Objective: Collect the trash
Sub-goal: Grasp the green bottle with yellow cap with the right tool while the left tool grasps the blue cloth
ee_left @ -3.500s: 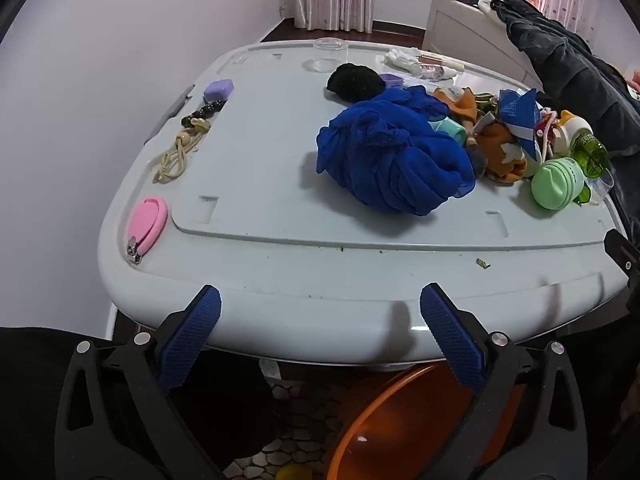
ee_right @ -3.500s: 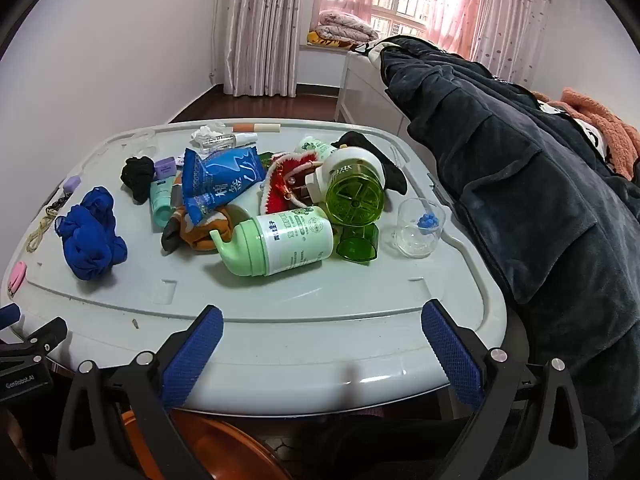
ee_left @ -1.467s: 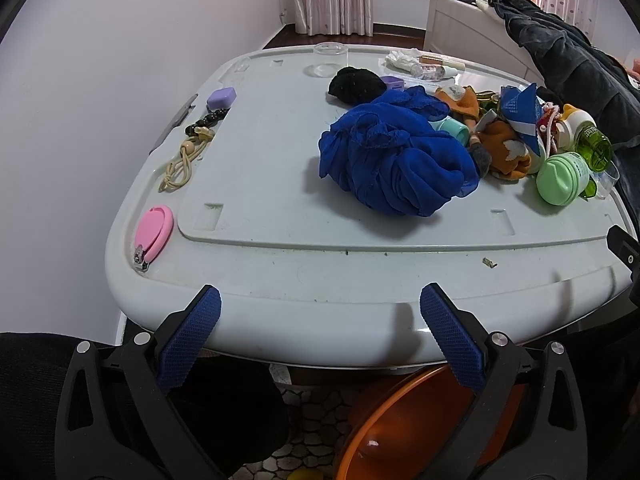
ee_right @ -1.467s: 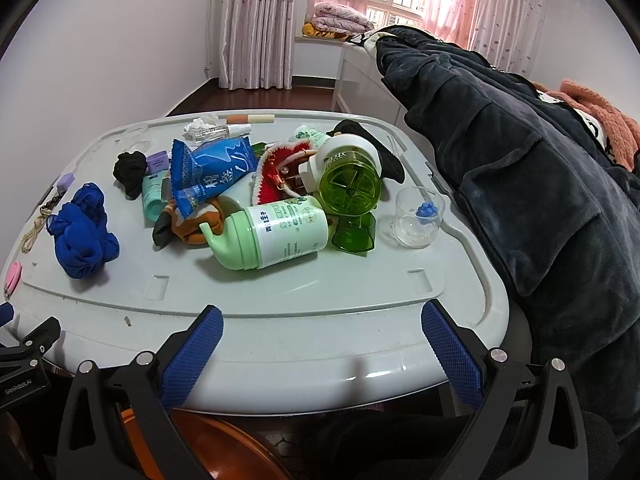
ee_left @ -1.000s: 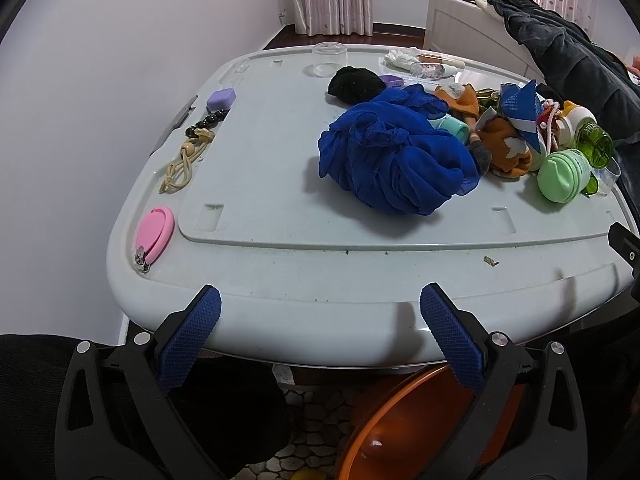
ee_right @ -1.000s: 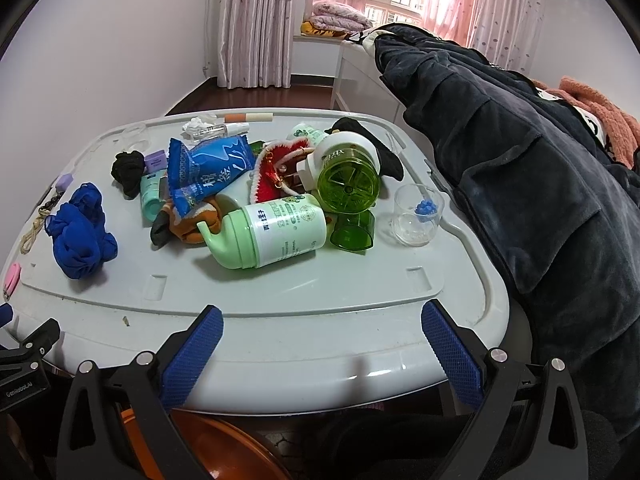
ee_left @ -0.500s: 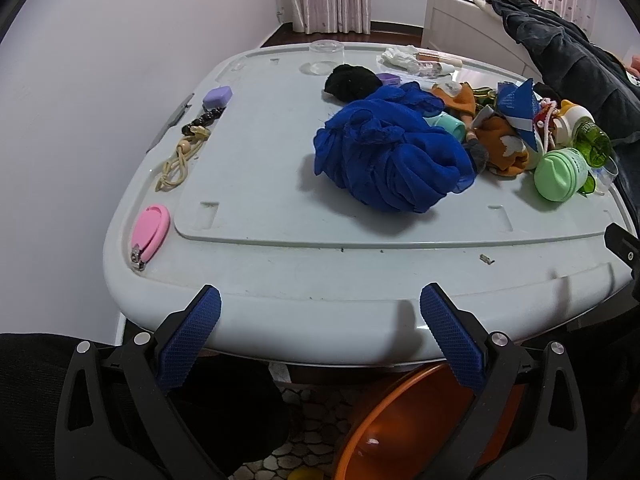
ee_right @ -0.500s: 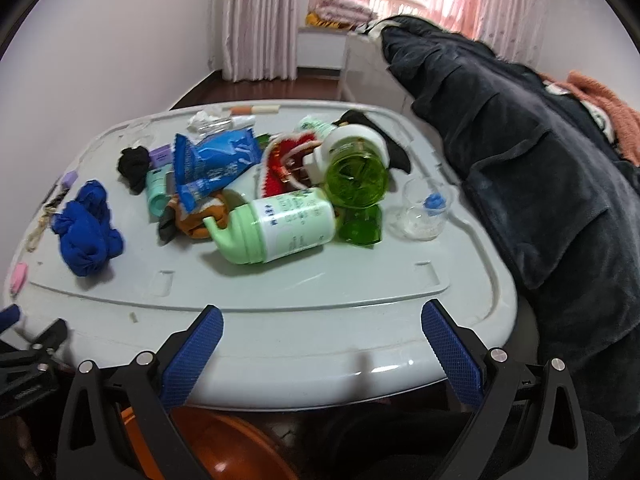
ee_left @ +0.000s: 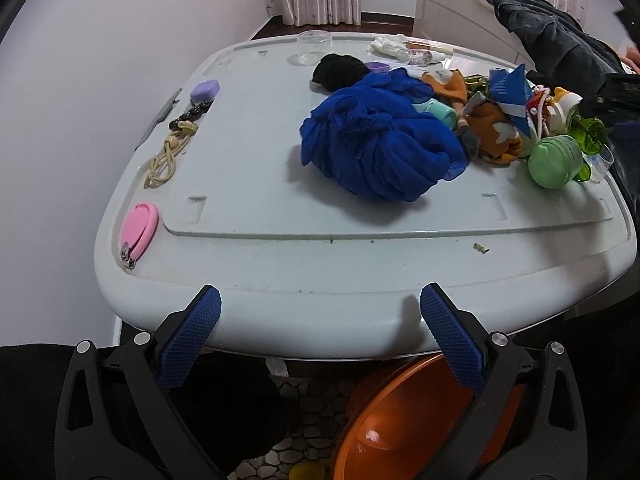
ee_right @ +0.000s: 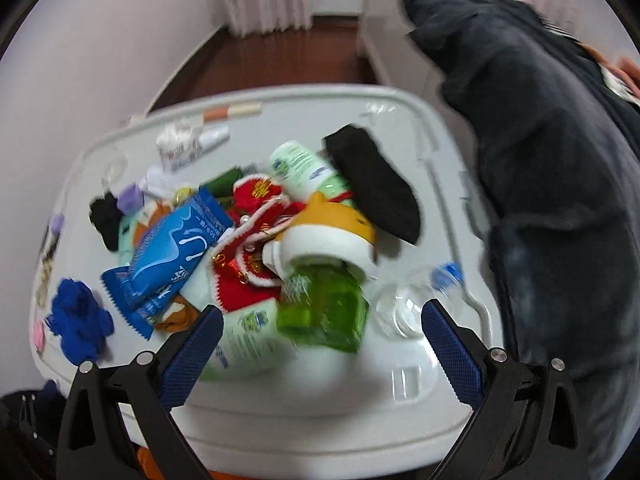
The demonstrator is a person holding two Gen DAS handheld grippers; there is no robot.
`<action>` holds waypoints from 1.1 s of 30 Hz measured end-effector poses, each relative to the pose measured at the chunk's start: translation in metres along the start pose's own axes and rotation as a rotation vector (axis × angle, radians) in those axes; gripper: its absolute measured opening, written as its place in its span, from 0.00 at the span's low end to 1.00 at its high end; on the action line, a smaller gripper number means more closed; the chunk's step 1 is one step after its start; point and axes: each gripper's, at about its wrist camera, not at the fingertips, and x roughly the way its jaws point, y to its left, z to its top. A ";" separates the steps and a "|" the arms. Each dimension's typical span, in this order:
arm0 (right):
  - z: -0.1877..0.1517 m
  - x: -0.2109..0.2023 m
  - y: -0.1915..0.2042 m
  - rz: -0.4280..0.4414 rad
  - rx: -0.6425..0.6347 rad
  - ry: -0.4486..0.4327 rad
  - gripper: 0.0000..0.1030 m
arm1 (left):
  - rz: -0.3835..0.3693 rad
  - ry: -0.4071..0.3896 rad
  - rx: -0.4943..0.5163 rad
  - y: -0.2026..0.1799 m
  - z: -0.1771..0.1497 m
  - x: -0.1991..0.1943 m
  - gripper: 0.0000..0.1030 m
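Right hand-held gripper [ee_right: 322, 330] spread over green bottle [ee_right: 324, 306] | table edge [ee_right: 320, 432] beneath

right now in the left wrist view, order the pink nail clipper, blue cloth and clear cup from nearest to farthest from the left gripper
1. pink nail clipper, near left edge of the lid.
2. blue cloth, mid-lid, right of centre.
3. clear cup, at the far edge.

Left gripper is open, off the near edge.

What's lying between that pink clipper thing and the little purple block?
In the left wrist view, a tan cord and dark beads lie between pink clipper and purple block.
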 end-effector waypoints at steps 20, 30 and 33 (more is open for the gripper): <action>-0.012 0.020 -0.014 0.129 -0.011 0.009 0.44 | 0.018 -0.084 0.030 -0.005 0.012 -0.018 0.95; -0.018 -0.018 -0.024 0.190 0.013 -0.168 0.44 | -0.027 -0.116 0.065 -0.038 0.065 0.014 0.95; -0.019 -0.020 -0.027 0.190 0.008 -0.174 0.44 | -0.023 -0.111 0.023 -0.037 0.079 0.037 0.94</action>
